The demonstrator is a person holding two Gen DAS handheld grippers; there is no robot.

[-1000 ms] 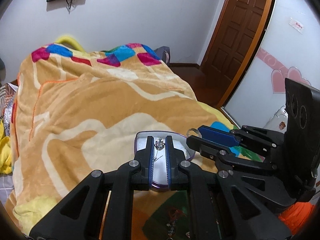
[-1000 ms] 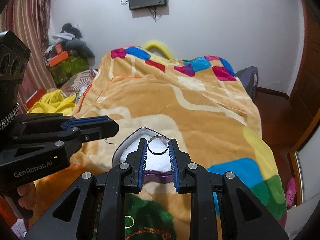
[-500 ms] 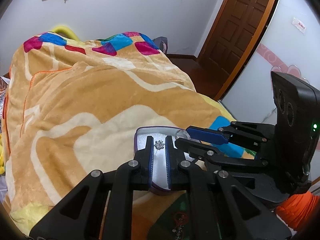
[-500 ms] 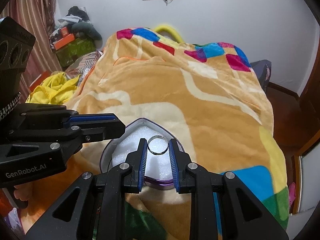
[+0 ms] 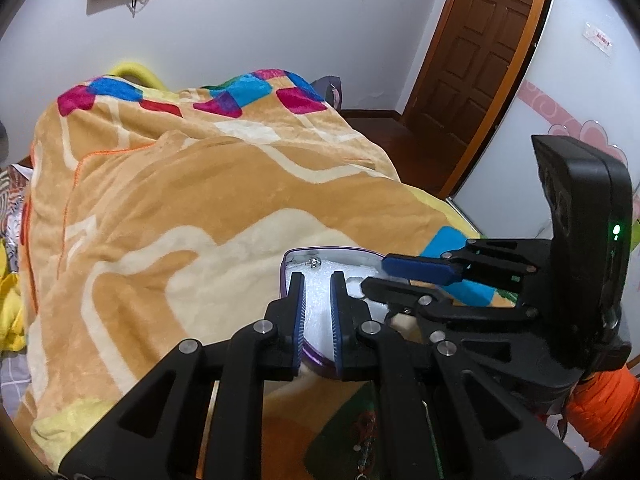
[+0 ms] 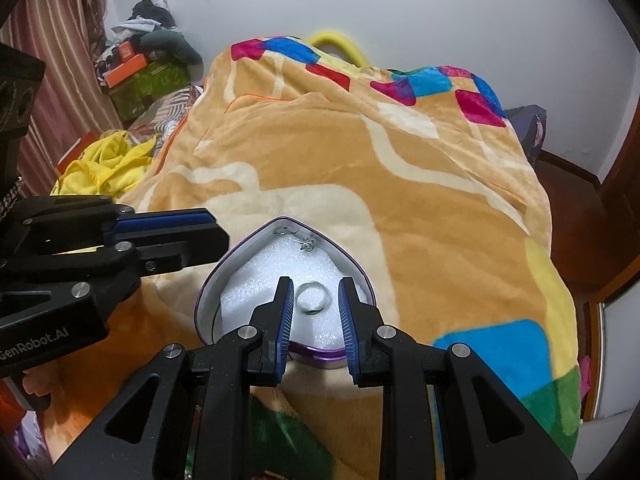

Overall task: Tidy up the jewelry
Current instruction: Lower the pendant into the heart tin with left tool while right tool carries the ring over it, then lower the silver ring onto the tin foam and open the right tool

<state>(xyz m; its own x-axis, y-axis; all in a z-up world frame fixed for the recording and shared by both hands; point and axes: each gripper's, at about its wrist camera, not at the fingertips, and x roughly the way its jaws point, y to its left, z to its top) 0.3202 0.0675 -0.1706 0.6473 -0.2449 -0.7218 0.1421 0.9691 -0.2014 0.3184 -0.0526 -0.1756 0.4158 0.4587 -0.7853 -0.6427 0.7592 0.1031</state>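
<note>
1. My right claw (image 6: pixel 314 312) is open; the silver ring (image 6: pixel 313 298) lies between its fingers on the box's (image 6: pixel 208 300) white foam.
2. My left claw (image 5: pixel 318 304) is open and empty; the small charm (image 5: pixel 314 262) sits just beyond its tips.

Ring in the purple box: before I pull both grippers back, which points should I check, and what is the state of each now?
1. Ring lies flat on the white foam: ok.
2. Right gripper open, with a gap to the ring on both sides: ok.
3. Small charm lies inside the purple box, near its pointed end: ok.
4. Left gripper open, nothing between its fingers: ok.
5. Box sits steady on the soft blanket: cannot tell.
6. Lid within reach: cannot tell, none in view.
</note>
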